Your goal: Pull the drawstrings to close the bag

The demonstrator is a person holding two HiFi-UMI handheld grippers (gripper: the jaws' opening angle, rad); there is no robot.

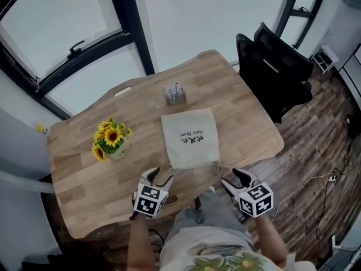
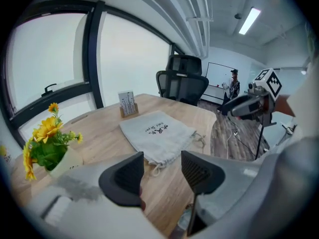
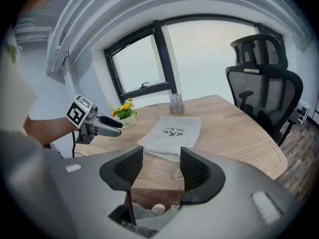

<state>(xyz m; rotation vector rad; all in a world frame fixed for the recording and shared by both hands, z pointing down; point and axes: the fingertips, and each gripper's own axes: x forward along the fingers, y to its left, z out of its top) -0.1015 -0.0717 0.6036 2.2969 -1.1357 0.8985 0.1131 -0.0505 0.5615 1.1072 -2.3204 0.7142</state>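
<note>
The beige cloth drawstring bag lay flat at the centre of the head view on the wooden table, its gathered mouth toward the lower edge. It looked light, soft and limp. The thin cords at the mouth's corners seemed the places to pinch. The left gripper and right gripper hovered just below it, jaws apart and empty.

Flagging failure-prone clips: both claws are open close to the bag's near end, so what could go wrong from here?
The drawstrings are thin and lie flat on the wood, so a grab may miss them or pinch the bag's hem instead. The bag lies loose near the table's front edge; an uneven pull could drag it off. A wide outward pull by the left claw might knock the sunflower pot.
</note>
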